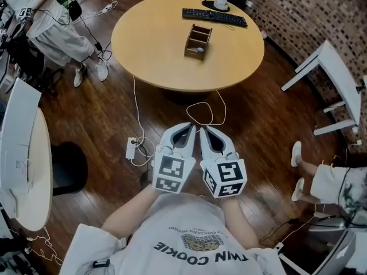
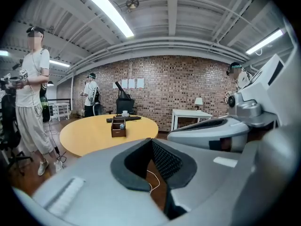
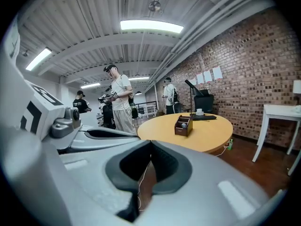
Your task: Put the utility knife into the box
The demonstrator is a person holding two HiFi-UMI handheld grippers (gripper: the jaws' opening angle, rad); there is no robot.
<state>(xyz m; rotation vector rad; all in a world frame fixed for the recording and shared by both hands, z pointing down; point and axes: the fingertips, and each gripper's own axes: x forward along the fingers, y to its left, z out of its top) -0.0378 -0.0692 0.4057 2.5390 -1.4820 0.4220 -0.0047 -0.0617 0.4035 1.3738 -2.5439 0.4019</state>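
Note:
A brown wooden box [image 1: 198, 41] with compartments stands on the round yellow table [image 1: 155, 44]; it also shows in the left gripper view [image 2: 118, 126] and the right gripper view [image 3: 183, 125]. A small grey round thing [image 1: 199, 50] lies in its near compartment; I cannot tell what it is. No utility knife is plainly visible. My left gripper [image 1: 188, 128] and right gripper [image 1: 205, 132] hang side by side over the wooden floor, well short of the table. Both are shut, with nothing between the jaws [image 2: 151, 142] [image 3: 150, 145].
A black keyboard [image 1: 215, 17] and a white cup [image 1: 220, 3] lie at the table's far edge. A white cable and power strip [image 1: 132, 148] trail on the floor ahead. White tables stand at the left [image 1: 23, 165] and right [image 1: 330, 67]. People stand around the room.

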